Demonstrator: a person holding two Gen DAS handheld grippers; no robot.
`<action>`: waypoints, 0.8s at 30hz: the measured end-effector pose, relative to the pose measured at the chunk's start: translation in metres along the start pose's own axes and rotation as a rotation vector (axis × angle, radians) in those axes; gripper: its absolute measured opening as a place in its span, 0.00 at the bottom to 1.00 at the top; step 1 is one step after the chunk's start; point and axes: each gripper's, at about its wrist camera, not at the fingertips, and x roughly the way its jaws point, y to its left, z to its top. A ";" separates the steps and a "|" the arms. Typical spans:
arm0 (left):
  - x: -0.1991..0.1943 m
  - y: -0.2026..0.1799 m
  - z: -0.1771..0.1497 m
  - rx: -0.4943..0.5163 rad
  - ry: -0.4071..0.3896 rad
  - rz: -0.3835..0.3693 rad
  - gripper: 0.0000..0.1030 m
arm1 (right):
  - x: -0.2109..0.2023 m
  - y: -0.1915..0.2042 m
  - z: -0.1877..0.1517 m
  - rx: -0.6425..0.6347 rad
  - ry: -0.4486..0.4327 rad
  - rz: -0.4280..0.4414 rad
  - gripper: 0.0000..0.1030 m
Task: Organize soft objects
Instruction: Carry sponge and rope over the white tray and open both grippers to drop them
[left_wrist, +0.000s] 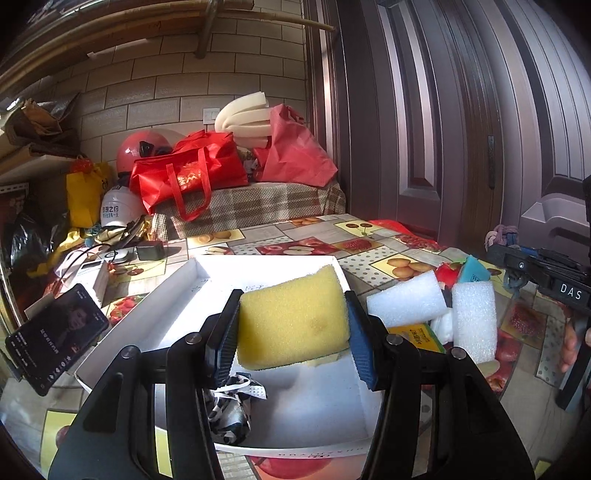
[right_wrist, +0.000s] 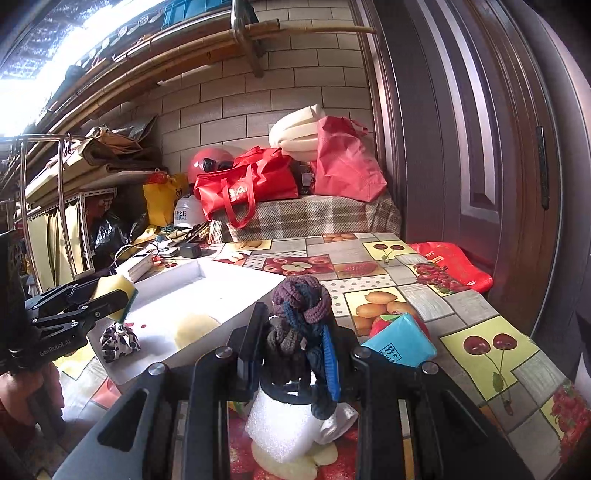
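My left gripper (left_wrist: 291, 325) is shut on a yellow sponge (left_wrist: 291, 319) and holds it above the white shallow box (left_wrist: 177, 291). A black-and-white patterned cloth bundle (left_wrist: 229, 410) lies in the box below it. My right gripper (right_wrist: 293, 343) is shut on a purple and blue knitted bundle (right_wrist: 301, 314), held above white foam blocks (right_wrist: 280, 424). In the left wrist view white foam blocks (left_wrist: 404, 301), a teal packet (left_wrist: 474, 271) and a red soft item (left_wrist: 447, 275) lie right of the box. The teal packet (right_wrist: 399, 345) also shows right of my right gripper.
A phone (left_wrist: 55, 336) leans at the box's left. A charger and cables (left_wrist: 147, 251) lie beyond the box. Red bags (left_wrist: 188, 173), helmets and foam rolls are piled on a checked bench behind the table. A brown door (left_wrist: 443, 129) stands at the right.
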 end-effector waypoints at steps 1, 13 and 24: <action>0.001 0.006 0.000 -0.007 0.000 0.016 0.51 | 0.002 0.004 0.000 -0.009 0.002 0.011 0.26; 0.017 0.066 0.000 -0.075 -0.001 0.182 0.51 | 0.030 0.045 -0.001 -0.052 0.050 0.130 0.26; 0.046 0.089 0.006 -0.113 0.032 0.209 0.51 | 0.067 0.107 -0.004 -0.131 0.087 0.243 0.26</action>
